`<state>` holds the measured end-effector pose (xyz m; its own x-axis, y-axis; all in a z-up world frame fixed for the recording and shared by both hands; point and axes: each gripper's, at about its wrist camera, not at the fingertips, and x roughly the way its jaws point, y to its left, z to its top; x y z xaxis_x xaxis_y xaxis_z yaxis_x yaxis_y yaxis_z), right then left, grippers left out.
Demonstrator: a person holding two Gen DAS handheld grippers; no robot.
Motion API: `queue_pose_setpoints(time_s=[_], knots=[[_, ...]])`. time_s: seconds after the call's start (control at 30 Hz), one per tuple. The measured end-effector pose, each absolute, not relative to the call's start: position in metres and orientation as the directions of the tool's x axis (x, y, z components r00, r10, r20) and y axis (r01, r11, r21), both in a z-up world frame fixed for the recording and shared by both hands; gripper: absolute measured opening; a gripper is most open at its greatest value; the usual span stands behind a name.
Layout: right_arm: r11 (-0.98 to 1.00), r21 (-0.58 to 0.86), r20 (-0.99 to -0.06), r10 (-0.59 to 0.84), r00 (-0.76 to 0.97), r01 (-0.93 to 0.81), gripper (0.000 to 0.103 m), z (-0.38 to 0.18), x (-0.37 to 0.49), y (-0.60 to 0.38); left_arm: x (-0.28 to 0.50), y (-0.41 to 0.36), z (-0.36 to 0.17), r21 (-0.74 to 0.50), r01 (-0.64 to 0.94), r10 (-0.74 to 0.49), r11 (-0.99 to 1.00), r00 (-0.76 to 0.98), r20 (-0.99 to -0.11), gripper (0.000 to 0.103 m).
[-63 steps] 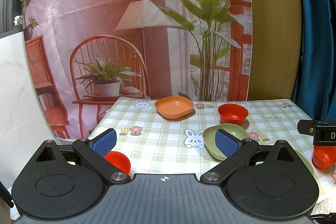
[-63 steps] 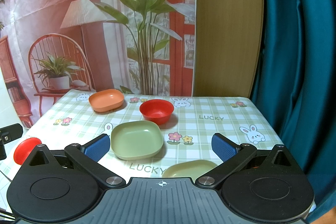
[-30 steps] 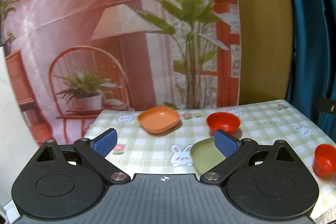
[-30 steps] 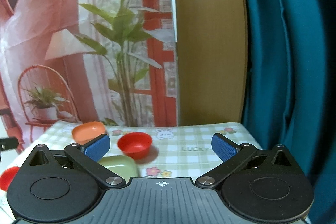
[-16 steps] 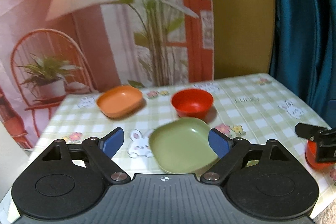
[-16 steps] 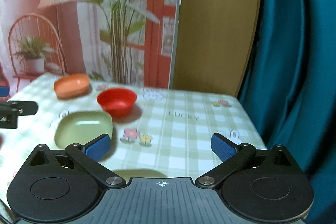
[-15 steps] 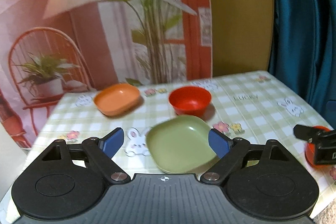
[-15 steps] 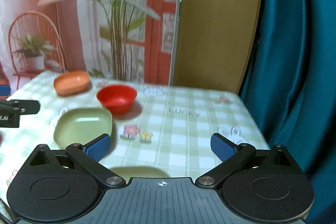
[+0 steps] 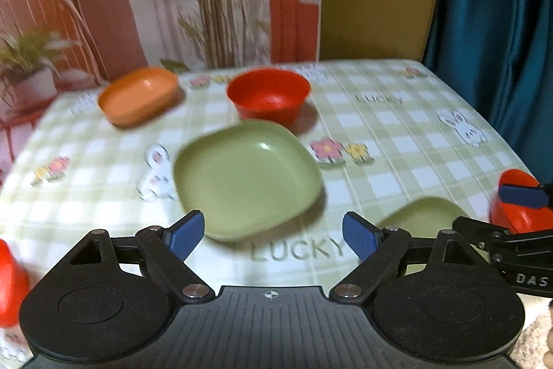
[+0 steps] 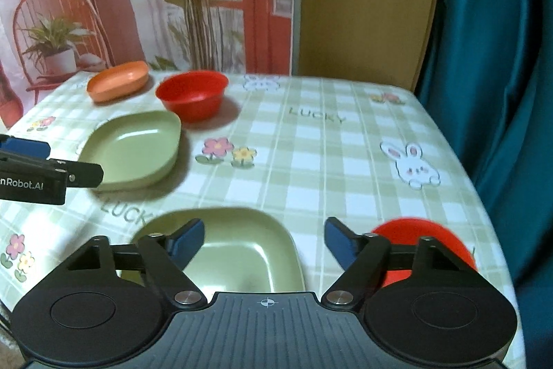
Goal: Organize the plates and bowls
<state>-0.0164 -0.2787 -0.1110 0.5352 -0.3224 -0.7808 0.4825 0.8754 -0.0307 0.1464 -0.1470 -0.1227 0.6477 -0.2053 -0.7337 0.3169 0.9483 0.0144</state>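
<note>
L gripper point(image 9: 273, 236): released, held over green plate point(image 9: 247, 177) mid-desk | R gripper point(image 10: 264, 242): jaws just closing, nothing gripped, 2nd green plate point(image 10: 238, 251) below | red bowl point(image 10: 191, 94) behind

red bowl point(image 9: 8, 282) cut off, blurred

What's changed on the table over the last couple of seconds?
Both grippers have tipped down toward the dishes: the left gripper now hangs over the far green plate, the right gripper over the near green plate. Both jaws have just been closing, gripping nothing yet. No dish has moved.
</note>
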Motion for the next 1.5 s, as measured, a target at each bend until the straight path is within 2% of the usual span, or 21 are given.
queue_pose_setpoints(time_s=[0.23, 0.4, 0.57, 0.73, 0.87, 1.0, 1.2, 1.23, 1.33, 1.5], knots=[[0.864, 0.001, -0.814, -0.292, 0.502, 0.504, 0.054, -0.131, -0.019, -0.286, 0.142, -0.164, -0.139, 0.002, 0.395, -0.264, 0.919, 0.616, -0.743, 0.089], [0.854, -0.005, -0.827, -0.296, 0.478, 0.521, 0.048, -0.138, -0.020, -0.288, 0.138, -0.169, -0.149, -0.021, 0.417, -0.284, 0.909, 0.582, -0.762, 0.089], [0.843, 0.001, -0.838, -0.293, 0.461, 0.538, 0.043, -0.144, -0.025, -0.290, 0.136, -0.171, -0.161, -0.063, 0.424, -0.301, 0.903, 0.523, -0.797, 0.082], [0.833, 0.007, -0.841, -0.295, 0.454, 0.553, 0.036, -0.148, -0.029, -0.290, 0.142, -0.166, -0.169, -0.126, 0.405, -0.321, 0.905, 0.461, -0.828, 0.066], [0.829, 0.004, -0.839, -0.301, 0.453, 0.559, 0.034, -0.149, -0.030, -0.290, 0.144, -0.164, -0.174, -0.153, 0.406, -0.336, 0.901, 0.430, -0.838, 0.063], [0.823, 0.011, -0.836, -0.304, 0.456, 0.568, 0.027, -0.148, -0.032, -0.291, 0.142, -0.167, -0.176, -0.178, 0.422, -0.362, 0.889, 0.410, -0.837, 0.059], [0.825, 0.020, -0.838, -0.295, 0.460, 0.565, 0.011, -0.147, -0.032, -0.289, 0.140, -0.171, -0.179, -0.183, 0.437, -0.371, 0.881, 0.398, -0.839, 0.039], [0.826, 0.023, -0.837, -0.292, 0.462, 0.564, 0.010, -0.147, -0.032, -0.289, 0.140, -0.169, -0.179, -0.191, 0.437, -0.378, 0.879, 0.395, -0.837, 0.032], [0.830, 0.031, -0.837, -0.283, 0.469, 0.556, 0.008, -0.146, -0.029, -0.286, 0.140, -0.169, -0.180, -0.199, 0.440, -0.387, 0.876, 0.390, -0.836, 0.019], [0.837, 0.030, -0.833, -0.281, 0.476, 0.546, 0.008, -0.142, -0.022, -0.282, 0.139, -0.166, -0.178, -0.172, 0.432, -0.362, 0.885, 0.406, -0.839, 0.019]])
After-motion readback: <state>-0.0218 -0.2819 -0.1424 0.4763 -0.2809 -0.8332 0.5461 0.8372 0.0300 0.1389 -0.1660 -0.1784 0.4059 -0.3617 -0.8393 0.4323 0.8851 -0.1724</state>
